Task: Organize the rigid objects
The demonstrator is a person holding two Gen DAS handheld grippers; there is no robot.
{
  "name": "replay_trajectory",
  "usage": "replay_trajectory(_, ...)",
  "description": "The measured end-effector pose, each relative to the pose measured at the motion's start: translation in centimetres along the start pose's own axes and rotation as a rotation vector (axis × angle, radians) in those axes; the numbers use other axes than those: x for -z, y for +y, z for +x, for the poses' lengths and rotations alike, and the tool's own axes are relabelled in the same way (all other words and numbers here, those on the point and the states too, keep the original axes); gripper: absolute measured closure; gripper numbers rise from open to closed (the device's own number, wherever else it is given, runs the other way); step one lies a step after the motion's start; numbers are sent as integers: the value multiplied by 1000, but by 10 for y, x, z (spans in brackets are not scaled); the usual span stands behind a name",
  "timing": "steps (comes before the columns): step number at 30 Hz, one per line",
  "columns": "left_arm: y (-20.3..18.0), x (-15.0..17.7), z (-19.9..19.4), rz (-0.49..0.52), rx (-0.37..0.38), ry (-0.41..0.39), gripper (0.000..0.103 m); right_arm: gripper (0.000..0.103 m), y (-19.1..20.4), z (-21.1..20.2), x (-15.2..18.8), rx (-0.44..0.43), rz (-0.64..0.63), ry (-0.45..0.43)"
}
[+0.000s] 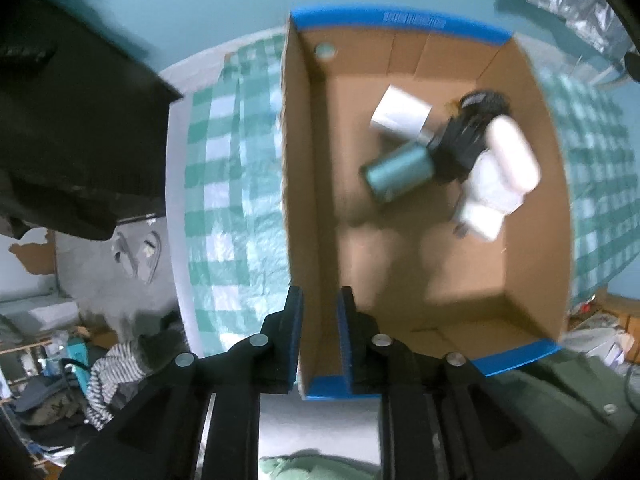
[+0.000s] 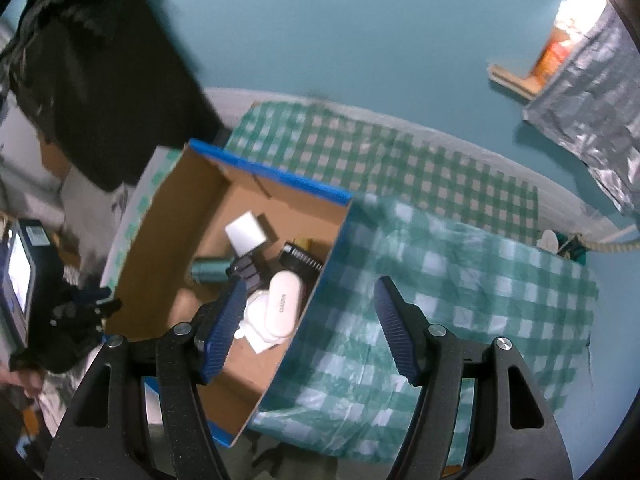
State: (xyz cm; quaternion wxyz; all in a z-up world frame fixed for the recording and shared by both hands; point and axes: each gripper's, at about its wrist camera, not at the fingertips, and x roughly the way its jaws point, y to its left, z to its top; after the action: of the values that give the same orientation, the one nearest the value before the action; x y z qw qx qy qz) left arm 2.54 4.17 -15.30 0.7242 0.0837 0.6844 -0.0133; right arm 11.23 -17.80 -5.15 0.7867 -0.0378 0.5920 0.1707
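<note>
Left wrist view looked straight down into an open brown cardboard box with blue-taped rims point(image 1: 400, 20), which sat on a green-and-white checked cloth point(image 1: 236, 184). The left gripper point(image 1: 319, 338) hung at six o'clock, its blue-padded jaws slightly parted astride the box's near-left wall, with no sign, as far as the blur allowed, of either pad pressing on it. Inside the box, toward one o'clock, lay a teal metal cylinder point(image 1: 396, 170) on its side, touching a black ribbed object point(image 1: 464, 140). A white rectangular block point(image 1: 400, 114) sat just beside them at twelve, and a white oblong plastic case point(image 1: 514, 154) rested on other white pieces at two o'clock.

Right wrist view showed the right gripper point(image 2: 310, 330) with jaws standing wide and nothing between the pads, hanging over the box's right wall. The same white case point(image 2: 285, 304) lay at ten o'clock of it, beside the cylinder point(image 2: 210, 270) and block point(image 2: 246, 232).
</note>
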Motion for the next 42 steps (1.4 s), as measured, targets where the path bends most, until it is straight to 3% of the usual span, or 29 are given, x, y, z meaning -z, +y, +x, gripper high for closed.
replay_trajectory(2,-3,-4,-17,-3,0,-54,84,35,-4,-14,0,12,21,-29)
replay_trajectory(4,-6,-7,-32,2,0,-103,75,32,-6,-27,1,24,35,-61)
replay_trajectory(6,-12,-11,-52,12,2,-180,57,32,-9,-41,2,38,55,-96)
replay_trajectory(8,-20,-12,-74,39,-2,-257,46,32,-12,-54,4,45,74,-127)
replay_trajectory(15,-38,-16,-133,98,-2,-451,22,32,-23,-94,9,77,124,-230)
replay_trajectory(21,-45,-15,-173,107,-23,-573,13,32,-29,-125,15,113,153,-319)
replay_trajectory(29,-45,-9,-196,61,18,-641,8,32,-29,-152,19,158,153,-397)
replay_trajectory(34,-37,-10,-196,-1,45,-604,6,31,-27,-155,21,169,143,-403)
replay_trajectory(42,-24,-3,-200,-78,59,-621,6,31,-24,-156,23,180,125,-399)
